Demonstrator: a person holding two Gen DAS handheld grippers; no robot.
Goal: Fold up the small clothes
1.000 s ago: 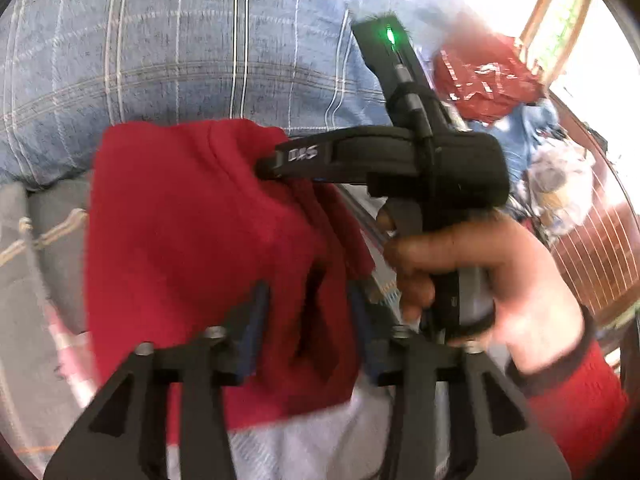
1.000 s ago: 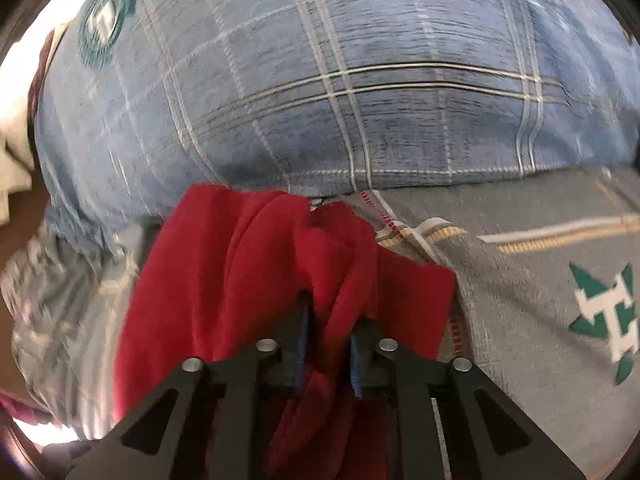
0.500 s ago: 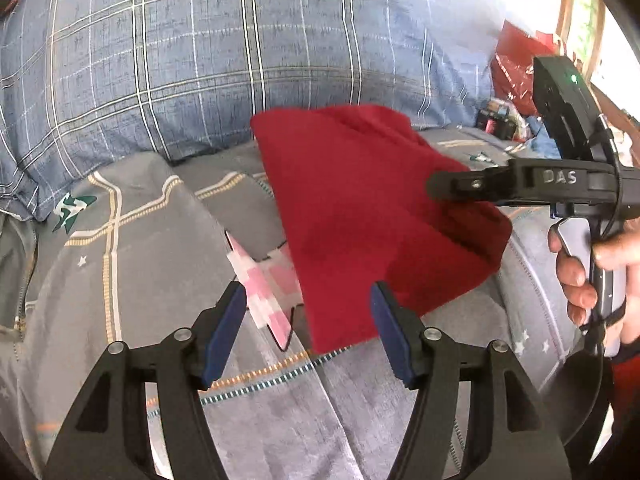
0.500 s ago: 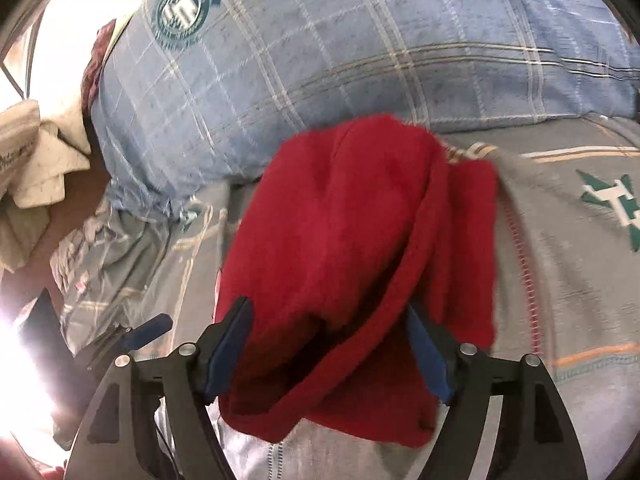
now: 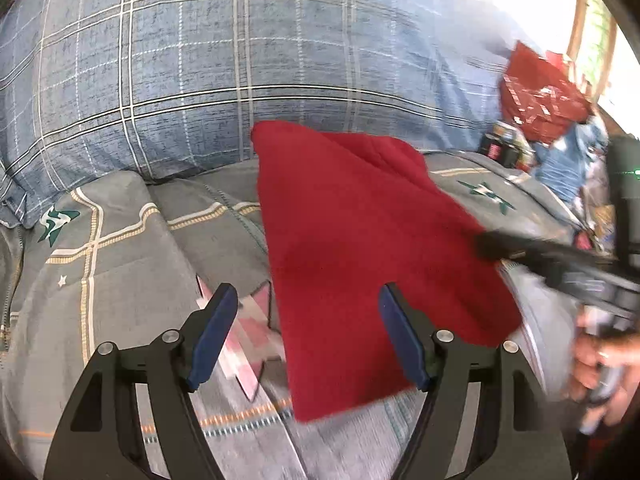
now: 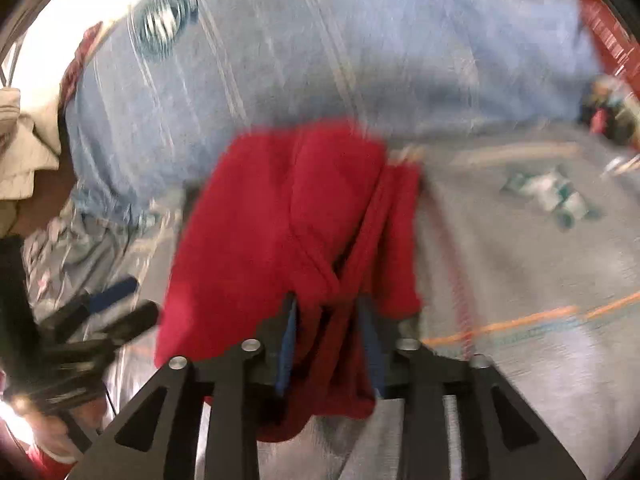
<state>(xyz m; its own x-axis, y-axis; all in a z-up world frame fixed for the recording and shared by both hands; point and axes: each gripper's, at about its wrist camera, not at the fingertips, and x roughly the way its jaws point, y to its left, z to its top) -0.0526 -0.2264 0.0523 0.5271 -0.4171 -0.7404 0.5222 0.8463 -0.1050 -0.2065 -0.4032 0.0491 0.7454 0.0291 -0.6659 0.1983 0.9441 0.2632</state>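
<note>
A small red garment (image 5: 360,248) lies folded on the grey bedspread (image 5: 120,264), its far edge against a blue plaid pillow (image 5: 240,60). My left gripper (image 5: 308,332) is open and empty, jaws wide above the garment's near left edge. My right gripper (image 6: 330,344) has its blue pads (image 6: 289,344) closed on a bunched fold of the red garment (image 6: 280,220) at its near edge; this view is blurred by motion. The right gripper's finger (image 5: 532,252) shows in the left wrist view, at the garment's right edge.
A pink and white star print (image 5: 244,340) marks the bedspread beside the garment. Red bags and clutter (image 5: 540,96) sit at the far right. A beige cloth (image 6: 24,152) lies at the far left. The left gripper (image 6: 100,312) shows blurred in the right wrist view.
My left gripper let go of the garment and drew back, open. My right gripper opened half a second ago and has closed again on the garment's near fold. The garment now lies on the bed.
</note>
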